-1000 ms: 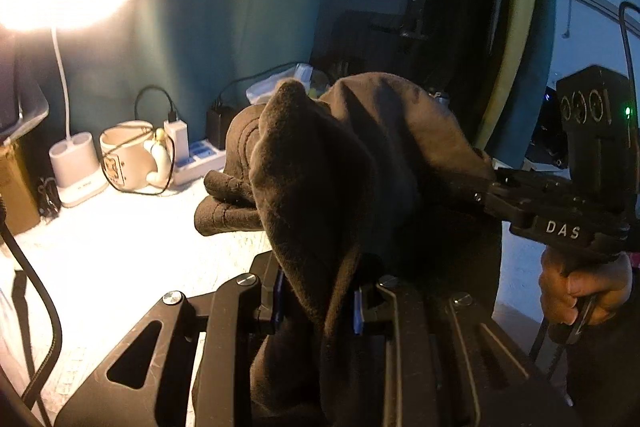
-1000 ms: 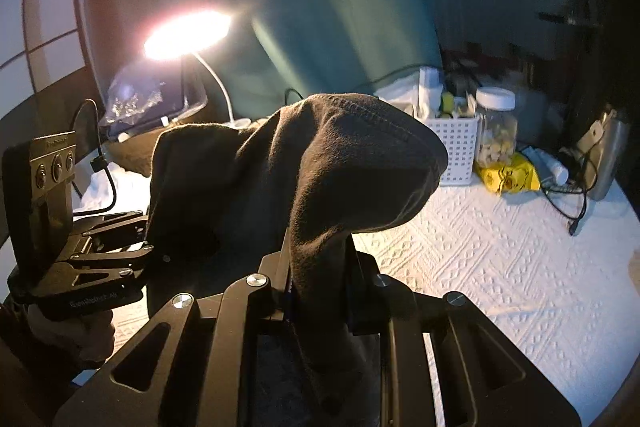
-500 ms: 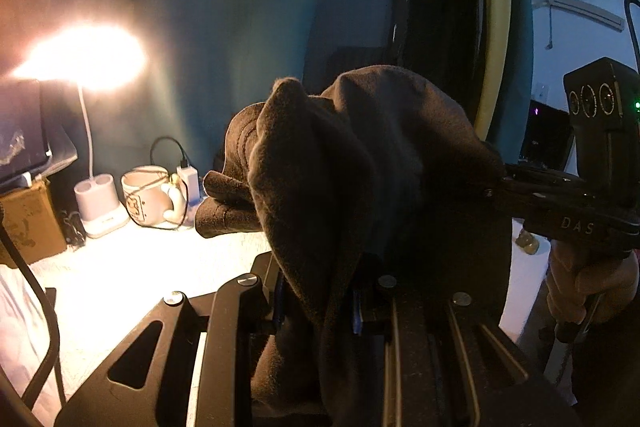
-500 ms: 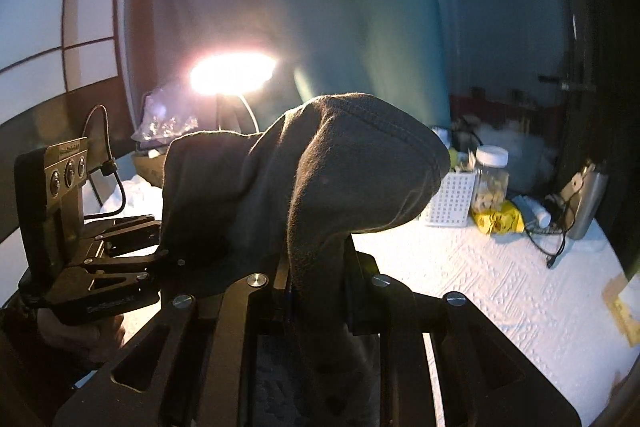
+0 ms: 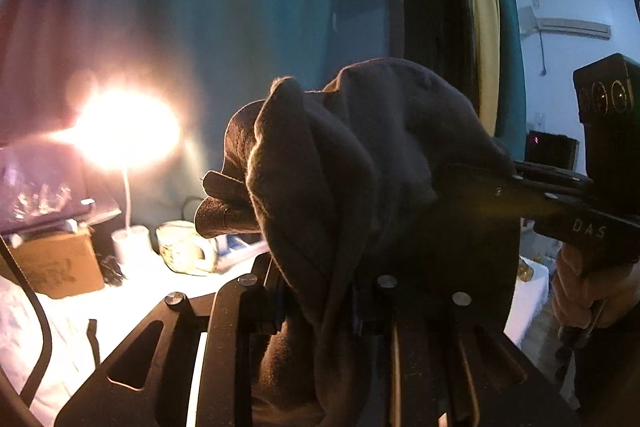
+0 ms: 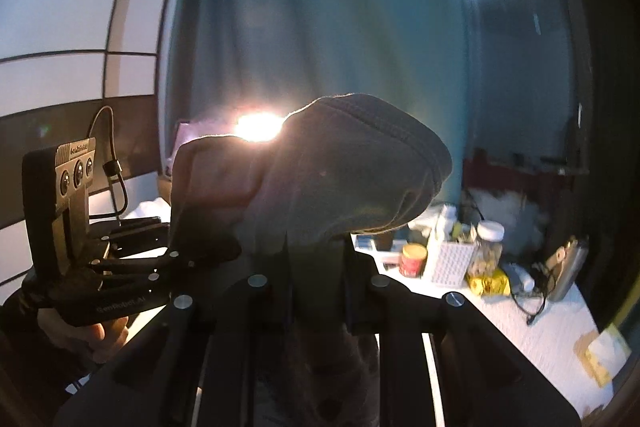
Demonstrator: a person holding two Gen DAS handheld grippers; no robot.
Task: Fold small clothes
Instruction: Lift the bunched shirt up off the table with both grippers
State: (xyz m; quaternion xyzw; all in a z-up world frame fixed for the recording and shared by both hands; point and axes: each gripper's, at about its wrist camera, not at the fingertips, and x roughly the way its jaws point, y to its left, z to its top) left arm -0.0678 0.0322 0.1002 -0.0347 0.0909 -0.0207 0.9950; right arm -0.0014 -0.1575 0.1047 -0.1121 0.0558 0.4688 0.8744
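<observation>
Dark brown garment (image 5: 360, 155) is up in the air, held between the 2 grippers, well above the counter (image 6: 532, 323). Left gripper (image 5: 316, 307) has its jaws closed narrow on a bunched fold of the cloth; right gripper (image 6: 316, 267) likewise pinches a fold, with the fabric ballooning over the jaws. In the left wrist view the right gripper comes in from the right and bites the same garment; in the right wrist view the left gripper does the same from the left.

Handling: soft, fleecy-looking knit, light, limp, not fragile and not slippery (it drapes and bunches, so no stiffness to rely on). Best holds are probably at the hem or corners, where a stitched edge (image 6: 404, 131) shows; the current grips look mid-cloth, so the piece likely hangs lumpy rather than flat.

Room: white textured counter lies below. Its right part carries a white basket (image 6: 450, 263), a jar (image 6: 486, 251), a red tin (image 6: 412, 259), a yellow packet (image 6: 490, 283) and cables (image 6: 528, 303). The far left edge holds a lamp (image 5: 128, 131), a mug (image 5: 184, 251) and a cardboard box (image 5: 60, 267). The near middle looks the best place to lay it down; the lamp glare hides some cloth edges.
</observation>
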